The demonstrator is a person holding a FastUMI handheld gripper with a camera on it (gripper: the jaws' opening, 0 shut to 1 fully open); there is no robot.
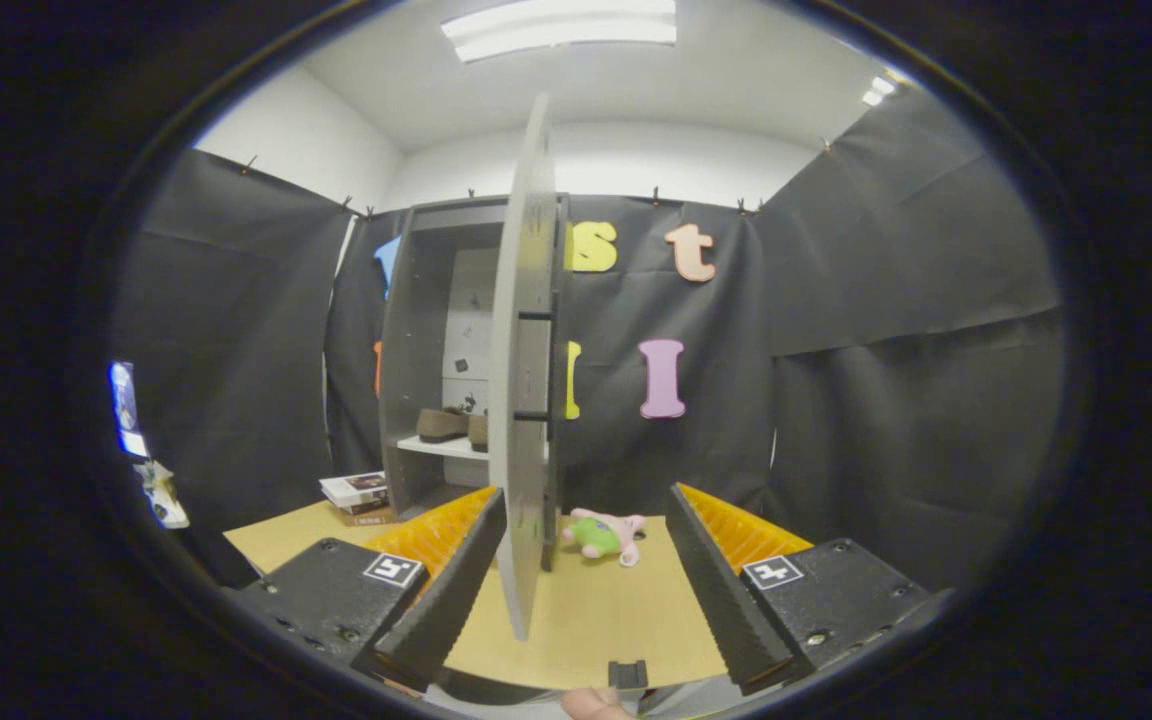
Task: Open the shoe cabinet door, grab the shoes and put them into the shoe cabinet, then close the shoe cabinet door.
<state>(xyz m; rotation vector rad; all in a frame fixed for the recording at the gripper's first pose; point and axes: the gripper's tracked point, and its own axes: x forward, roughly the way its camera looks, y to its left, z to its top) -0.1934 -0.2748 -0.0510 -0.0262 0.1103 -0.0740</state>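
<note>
A grey shoe cabinet (416, 330) stands on the wooden table ahead of me, its door (521, 380) swung open and seen edge-on, reaching toward me. On its white shelf (441, 447) sit two brownish shoes (443, 424), side by side. My gripper (586, 555) is open, with wide-spread fingers (706, 570). The door's free edge stands between the fingers, close to the left one, and I cannot tell whether that finger touches it. Nothing is held.
A small pink and green plush toy (604, 535) lies on the table (596, 610) just right of the door's foot. A stack of books (358, 495) rests left of the cabinet. Black cloth walls close the booth on all sides.
</note>
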